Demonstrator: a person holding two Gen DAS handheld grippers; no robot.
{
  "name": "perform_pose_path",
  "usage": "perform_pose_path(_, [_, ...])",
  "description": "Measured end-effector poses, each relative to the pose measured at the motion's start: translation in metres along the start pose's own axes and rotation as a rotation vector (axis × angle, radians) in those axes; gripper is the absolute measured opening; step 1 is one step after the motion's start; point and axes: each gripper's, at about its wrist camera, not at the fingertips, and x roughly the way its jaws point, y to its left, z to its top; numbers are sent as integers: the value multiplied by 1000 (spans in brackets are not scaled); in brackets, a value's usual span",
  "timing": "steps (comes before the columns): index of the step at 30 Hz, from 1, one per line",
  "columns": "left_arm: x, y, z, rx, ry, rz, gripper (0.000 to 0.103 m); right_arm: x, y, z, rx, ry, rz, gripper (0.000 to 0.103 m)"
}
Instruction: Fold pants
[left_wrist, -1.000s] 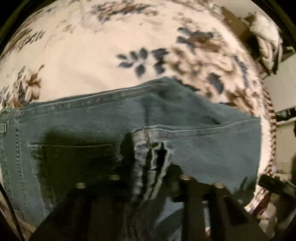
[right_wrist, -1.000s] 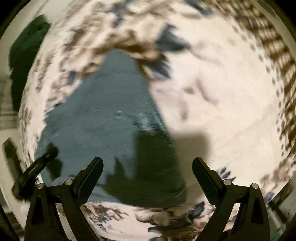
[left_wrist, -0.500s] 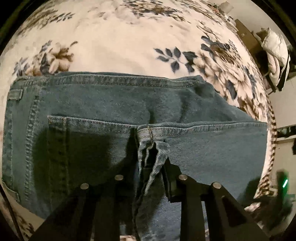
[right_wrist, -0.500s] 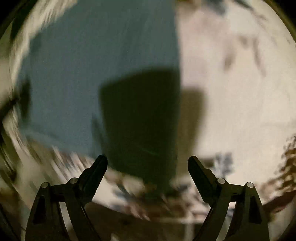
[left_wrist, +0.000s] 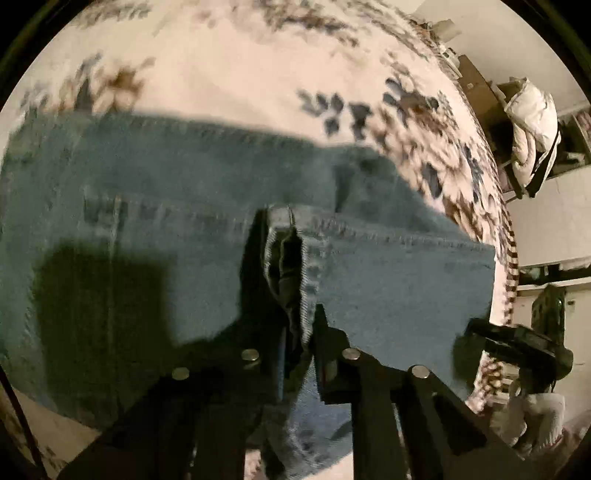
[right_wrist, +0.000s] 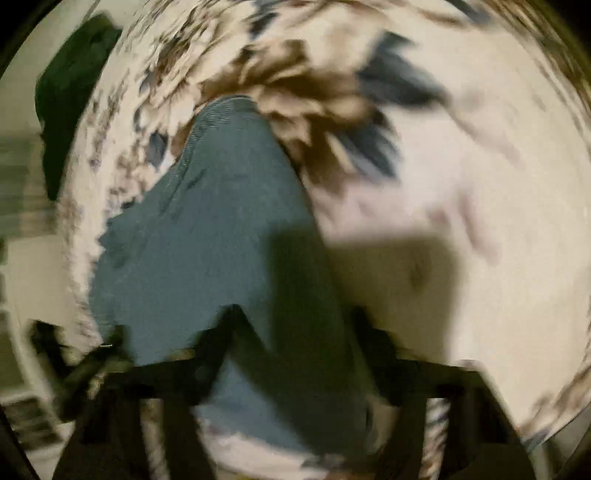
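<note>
Left gripper (left_wrist: 295, 332) clamped on jeans (left_wrist: 388, 288) hem; right gripper (right_wrist: 291, 332) fingers just closing around denim, grip unclear through blur.

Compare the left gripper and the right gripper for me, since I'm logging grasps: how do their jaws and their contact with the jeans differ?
The left gripper is shut, pinching a bunched fold of the jeans; the right gripper has just been closing but its jaws stand apart. The left gripper holds gathered, stitched hem; the right gripper straddles a flat stretch of denim, and blur hides any pad contact. Both point down at the floral bedspread.
</note>
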Motion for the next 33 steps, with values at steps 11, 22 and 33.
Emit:
perform_pose_path(11, [-68, 60, -35, -305, -231, -104, 50, 2, 50, -9, -175, 49, -233, 63])
perform_pose_path(22, [-73, 217, -118, -1074, -541, -243, 101, -17, 124, -56, -217, -57, -307, 69])
perform_pose_path(33, [-54, 232, -86, -1062, -647, -212, 33, 38, 160, -32, -241, 25, -255, 69])
